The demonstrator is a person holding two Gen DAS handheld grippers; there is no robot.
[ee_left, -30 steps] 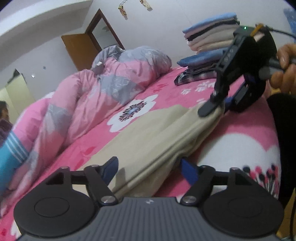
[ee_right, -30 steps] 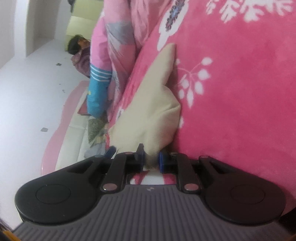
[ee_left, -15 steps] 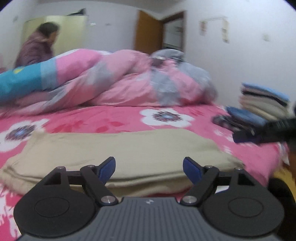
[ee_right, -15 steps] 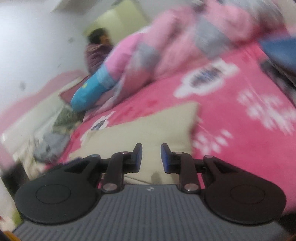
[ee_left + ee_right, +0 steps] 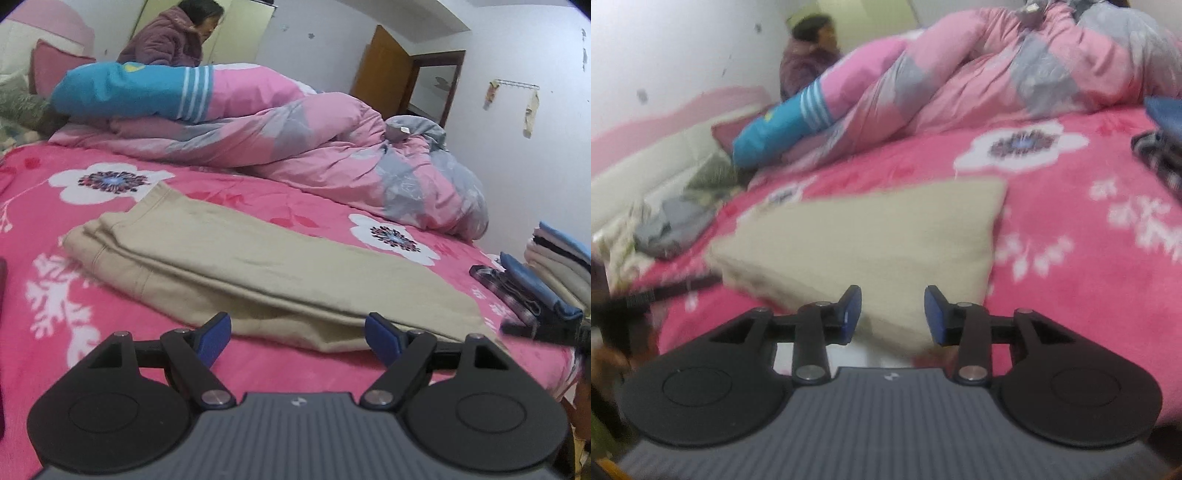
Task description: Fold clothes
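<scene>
Since a second ago your right gripper (image 5: 892, 314) has let go of the corner it was pinching: its jaws have just been opening and are now standing parted with nothing pressed between the pads, the cloth only lying below and beyond them. Both wrists have rolled level, so the bed is now sitting flat in both views.

You are looking at the beige, soft cotton folded garment (image 5: 236, 258), lying lengthwise on the pink flowered fleece bedspread (image 5: 66, 310), near its front edge. Your left gripper (image 5: 297, 336) is hovering just before the garment's near long edge, jaws spread wide and holding nothing.

Judging by how it is draping, the garment is going to be light and limp, with several layers that may slide apart. You are probably best taking it at the stacked end edges, pinching all layers together, one gripper per corner.

Beyond the garment, the crumpled pink-and-grey quilt (image 5: 332, 155) is bunching up; to the garment's right a stack of folded clothes (image 5: 554, 266) is waiting at the bed's edge. A person in a purple jacket (image 5: 166, 40) is sitting behind the quilt.
</scene>
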